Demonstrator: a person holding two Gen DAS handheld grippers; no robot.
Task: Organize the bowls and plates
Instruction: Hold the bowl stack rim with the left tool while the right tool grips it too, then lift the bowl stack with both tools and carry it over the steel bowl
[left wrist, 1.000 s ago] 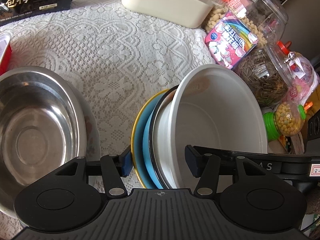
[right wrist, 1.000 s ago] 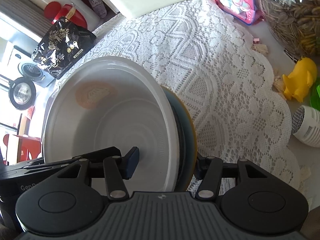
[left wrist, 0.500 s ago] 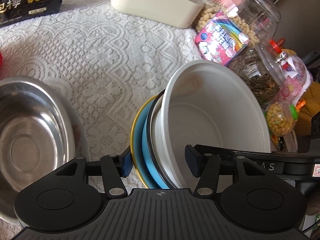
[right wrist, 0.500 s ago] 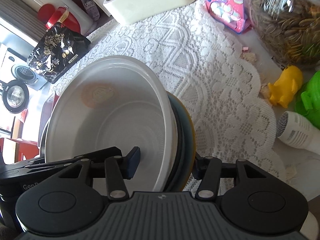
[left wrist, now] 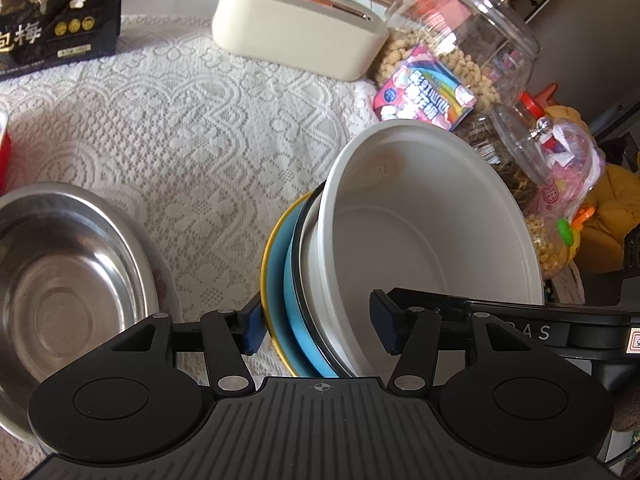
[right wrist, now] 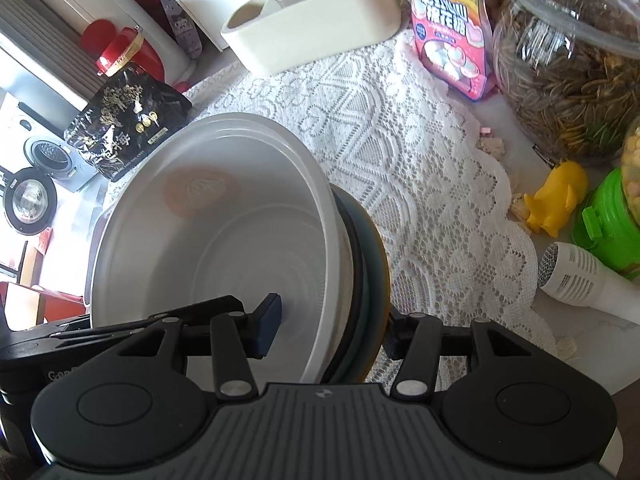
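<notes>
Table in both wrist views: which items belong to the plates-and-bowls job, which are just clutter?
Job:
- white bowl, top of the stack
- blue plate and yellow-rimmed plate under it
- steel bowl
- left tongs, right tongs, each clamping the stack

Clutter:
- seed jar
- marshmallow bag
- cream box
- yellow pig toy

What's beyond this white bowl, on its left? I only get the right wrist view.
Observer: A steel bowl sits on the lace cloth, left of the stack.
Operator: Anything under it?
Observer: A white plate with pink print peeks out beneath.
Operator: Where's the left gripper's outer finger?
Observer: The left gripper has it pressed on the yellow plate at the stack's back.
</notes>
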